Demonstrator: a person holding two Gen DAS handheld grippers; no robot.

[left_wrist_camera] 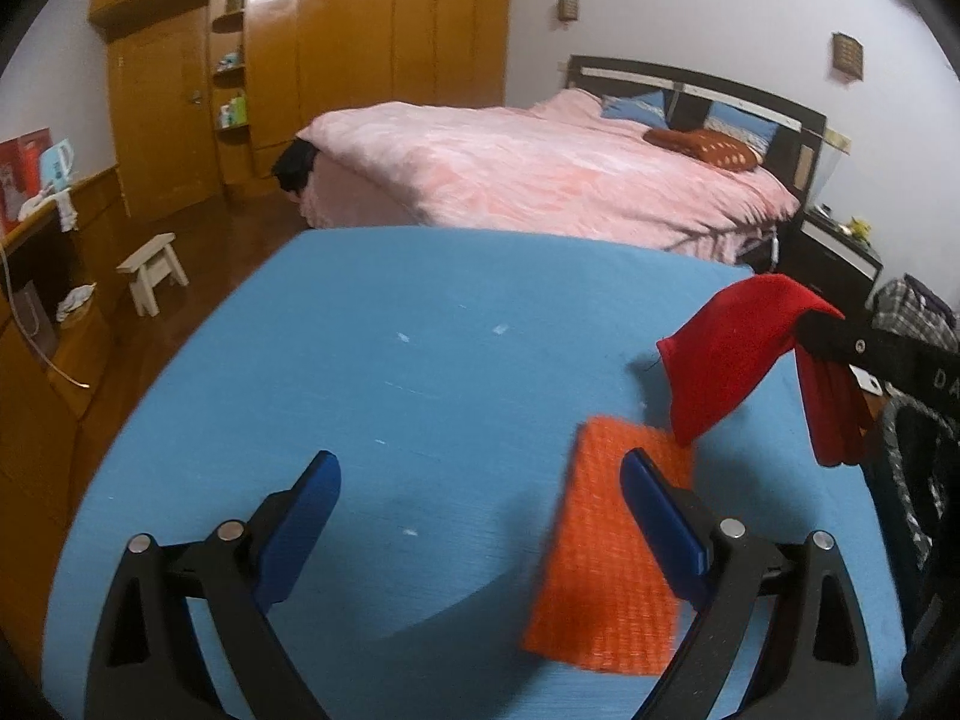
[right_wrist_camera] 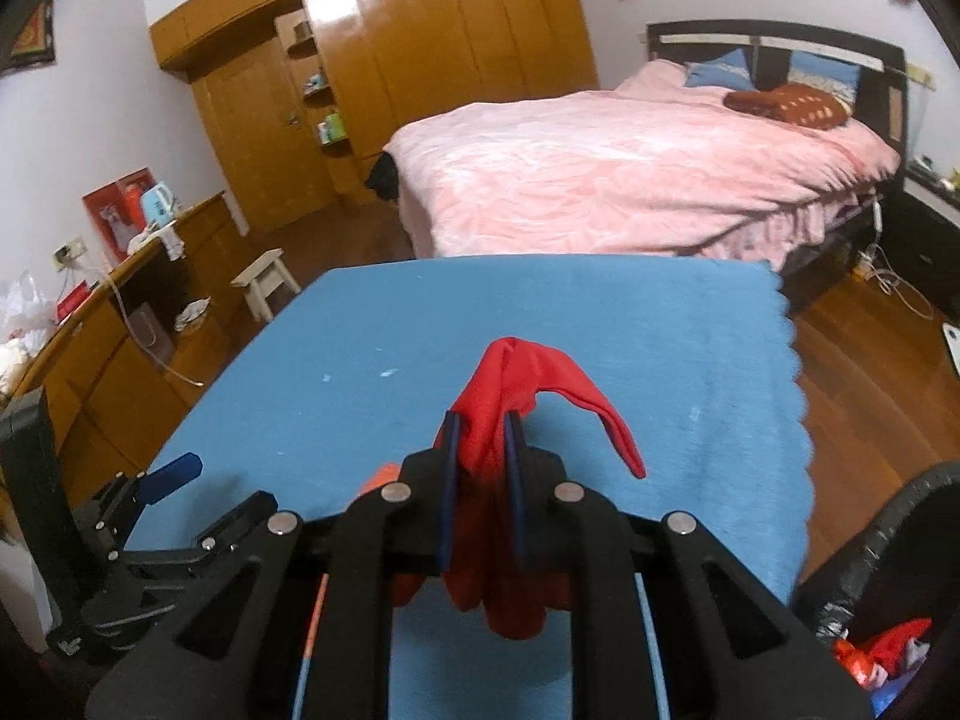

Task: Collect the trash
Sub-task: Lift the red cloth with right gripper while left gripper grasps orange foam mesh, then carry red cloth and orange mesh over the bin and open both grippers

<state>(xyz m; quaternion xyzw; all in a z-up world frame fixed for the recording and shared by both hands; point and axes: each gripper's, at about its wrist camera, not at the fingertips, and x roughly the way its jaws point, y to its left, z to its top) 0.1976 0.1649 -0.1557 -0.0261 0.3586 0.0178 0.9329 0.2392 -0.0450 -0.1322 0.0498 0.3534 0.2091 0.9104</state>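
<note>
Right gripper (right_wrist_camera: 483,438) pinched the red cloth (right_wrist_camera: 528,384) above the blue table (right_wrist_camera: 690,330), left gripper (left_wrist_camera: 480,480) spread over the orange cloth (left_wrist_camera: 606,552); dangling folds risked snagging the trash bin (right_wrist_camera: 888,528) rim.

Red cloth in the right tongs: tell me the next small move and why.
Probably carry it a little to the right and lower it over the black-lined bin, then open. The right tongs are shut on the red cloth, which hangs clear of the blue table, and the bin already holds scraps. The left tongs stand open above the orange cloth.
</note>
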